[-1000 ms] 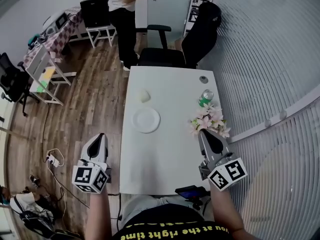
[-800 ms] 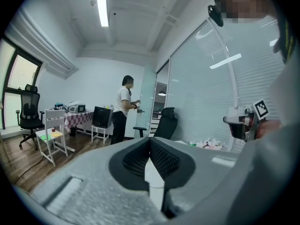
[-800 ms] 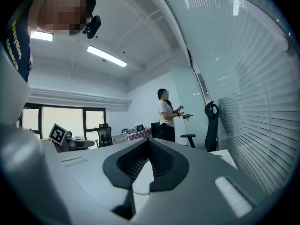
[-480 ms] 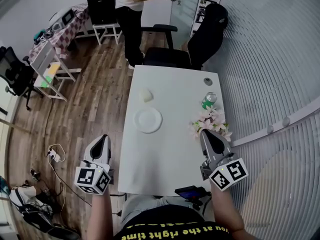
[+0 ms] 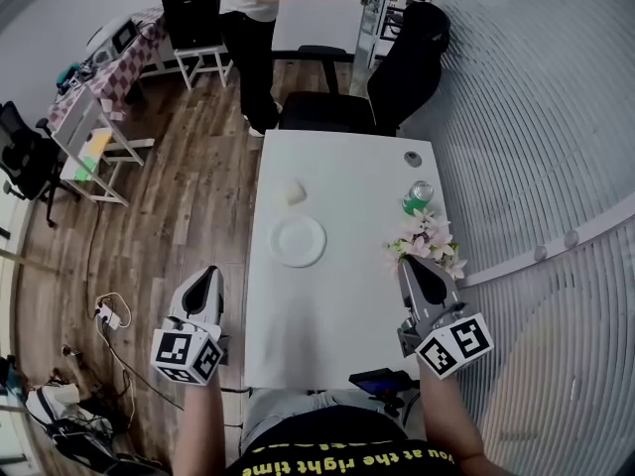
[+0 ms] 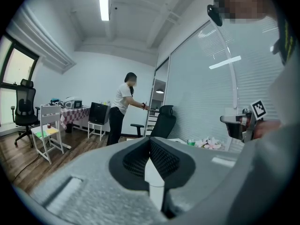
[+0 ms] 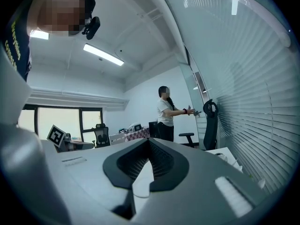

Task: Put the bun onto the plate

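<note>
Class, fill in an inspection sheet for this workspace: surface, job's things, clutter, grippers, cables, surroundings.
Surface: white table.
Job's things: bun lies on the table just beyond the plate, apart from it; the plate holds nothing.
Clutter: flowers, green can and small grey round thing along the right edge.
Grippers: left gripper and right gripper both shut, empty, at the near end.
Cables: power strip with cord on the floor.
Surroundings: wood floor, office chair, standing person, blinds.
</note>
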The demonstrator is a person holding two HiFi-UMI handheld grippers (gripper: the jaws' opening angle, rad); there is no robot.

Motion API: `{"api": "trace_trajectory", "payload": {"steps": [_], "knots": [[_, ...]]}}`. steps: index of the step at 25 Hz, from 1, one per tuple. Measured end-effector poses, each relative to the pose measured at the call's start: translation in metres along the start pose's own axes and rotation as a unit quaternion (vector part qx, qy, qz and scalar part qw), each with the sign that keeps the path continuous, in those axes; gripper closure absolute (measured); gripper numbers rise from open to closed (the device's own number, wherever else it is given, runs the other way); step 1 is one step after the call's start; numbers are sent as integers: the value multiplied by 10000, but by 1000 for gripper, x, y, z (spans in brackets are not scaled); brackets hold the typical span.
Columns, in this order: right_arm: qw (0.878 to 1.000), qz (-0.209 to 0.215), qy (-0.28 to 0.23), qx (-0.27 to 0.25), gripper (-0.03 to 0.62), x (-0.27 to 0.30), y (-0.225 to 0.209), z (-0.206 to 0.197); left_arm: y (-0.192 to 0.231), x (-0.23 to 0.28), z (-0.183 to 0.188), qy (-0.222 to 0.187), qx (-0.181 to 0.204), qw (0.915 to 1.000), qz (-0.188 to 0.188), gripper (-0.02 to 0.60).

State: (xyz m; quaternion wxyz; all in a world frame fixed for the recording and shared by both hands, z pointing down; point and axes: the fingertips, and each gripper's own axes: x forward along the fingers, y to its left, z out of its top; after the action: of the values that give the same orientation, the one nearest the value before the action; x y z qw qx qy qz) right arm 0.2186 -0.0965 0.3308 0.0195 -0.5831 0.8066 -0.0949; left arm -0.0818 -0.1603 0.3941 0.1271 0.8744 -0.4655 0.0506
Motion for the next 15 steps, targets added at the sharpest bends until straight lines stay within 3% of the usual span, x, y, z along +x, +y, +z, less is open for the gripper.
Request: {"api": "trace_trajectory", "payload": {"steps": [15], "knots": [[9999,140,89,-44,588,23,8,-8,12,3,-8,-72,-150,9998,88,578]]}}
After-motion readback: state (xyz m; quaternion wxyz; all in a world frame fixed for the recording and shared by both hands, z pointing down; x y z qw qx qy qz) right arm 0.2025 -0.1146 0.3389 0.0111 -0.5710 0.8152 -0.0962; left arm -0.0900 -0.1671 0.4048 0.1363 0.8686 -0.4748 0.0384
